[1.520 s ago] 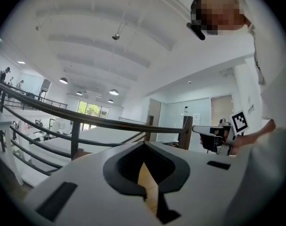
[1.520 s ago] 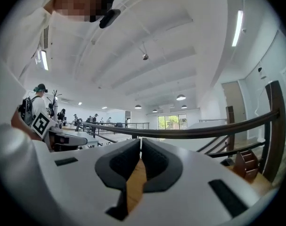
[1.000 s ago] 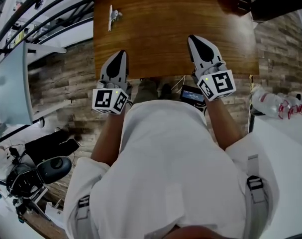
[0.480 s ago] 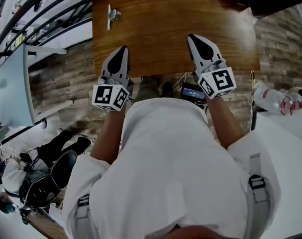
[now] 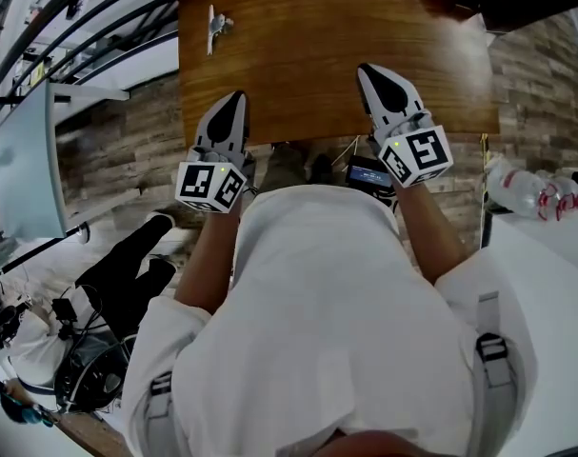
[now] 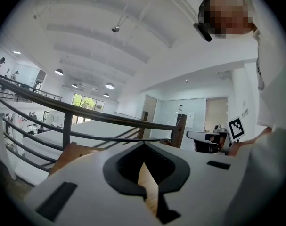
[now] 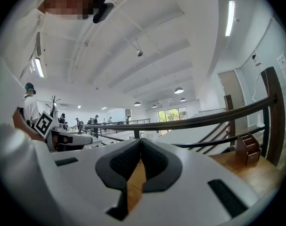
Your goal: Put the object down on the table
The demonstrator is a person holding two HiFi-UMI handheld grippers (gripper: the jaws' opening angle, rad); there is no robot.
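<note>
You hold both grippers over the near edge of the wooden surface, the left gripper and the right gripper side by side and well apart. Each gripper's own view shows its jaws closed tip to tip with nothing between them, only wood grain behind the slit. The object, a small pale piece with a thin white strip beside it, lies on the far left corner of the surface, well clear of both grippers. What it is cannot be made out at this size. Judged from how it lies, it is already down, and the task looks done or not under way. It appears light, stiff and small, so it would likely slide if nudged. A pinch across its narrow middle, jaws opened only a little, seems the safest hold.
</note>
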